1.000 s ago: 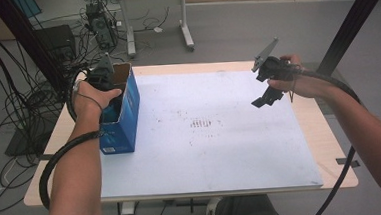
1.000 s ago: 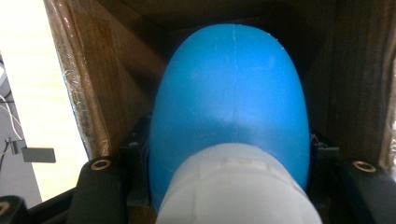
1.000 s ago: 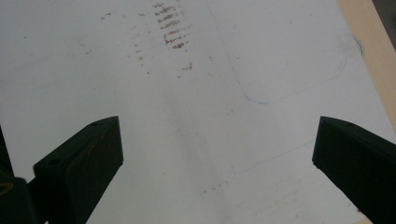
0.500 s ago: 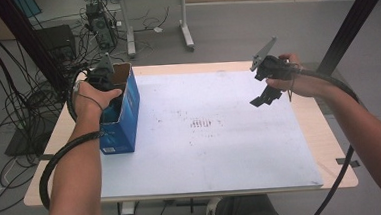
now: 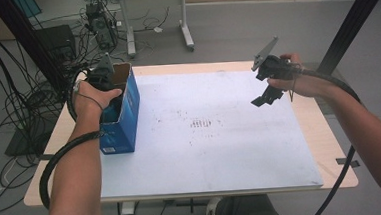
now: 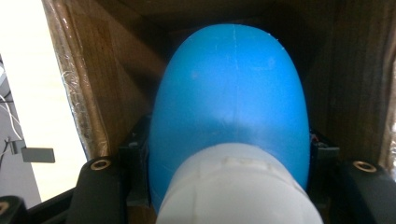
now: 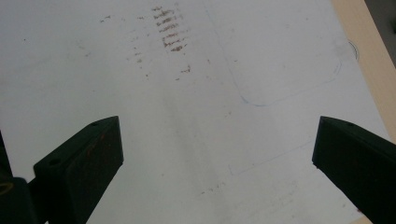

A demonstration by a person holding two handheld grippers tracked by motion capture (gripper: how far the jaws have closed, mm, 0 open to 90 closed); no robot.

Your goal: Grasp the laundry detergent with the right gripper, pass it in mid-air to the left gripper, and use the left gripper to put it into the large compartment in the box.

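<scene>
Left claw (image 5: 108, 95) (inside box (image 5: 124, 124)) grips a blue bottle (image 6: 231, 98); right claw (image 5: 267, 97) hovers agape.

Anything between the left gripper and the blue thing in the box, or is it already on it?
Nothing visible stands between them. The left gripper is down inside the blue box, and its jaws sit against both sides of the blue rounded object. Brown box walls surround it closely.

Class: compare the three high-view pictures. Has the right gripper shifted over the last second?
No, hardly at all. The right gripper hangs over the same far right part of the white mat, just inside its right edge.
</scene>
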